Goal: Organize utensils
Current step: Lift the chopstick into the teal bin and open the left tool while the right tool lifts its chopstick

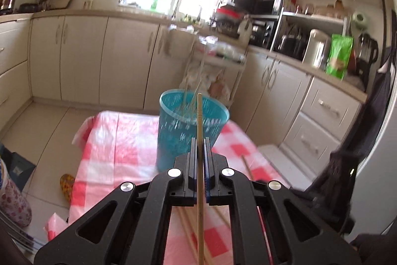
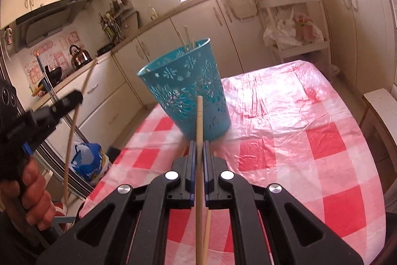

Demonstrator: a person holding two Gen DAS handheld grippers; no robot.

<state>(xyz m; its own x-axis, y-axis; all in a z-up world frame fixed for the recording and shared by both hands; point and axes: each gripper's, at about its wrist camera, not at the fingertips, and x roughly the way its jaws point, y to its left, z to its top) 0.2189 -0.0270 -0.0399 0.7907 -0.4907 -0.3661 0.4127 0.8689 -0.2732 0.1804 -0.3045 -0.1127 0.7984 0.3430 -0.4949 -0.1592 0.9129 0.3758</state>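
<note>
Left wrist: my left hand-held gripper [image 1: 199, 148] clamped on one chopstick [image 1: 199, 121] | right wrist: right hand-held gripper [image 2: 199, 150] clamped on another chopstick [image 2: 199, 116] | teal basket [image 2: 188, 88] upright on checked surface [image 2: 285, 140], just ahead, sticks inside

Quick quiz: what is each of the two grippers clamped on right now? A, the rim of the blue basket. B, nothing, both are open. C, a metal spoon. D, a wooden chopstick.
D: the left gripper and the right gripper are each shut on a wooden chopstick, short of the blue basket.
</note>
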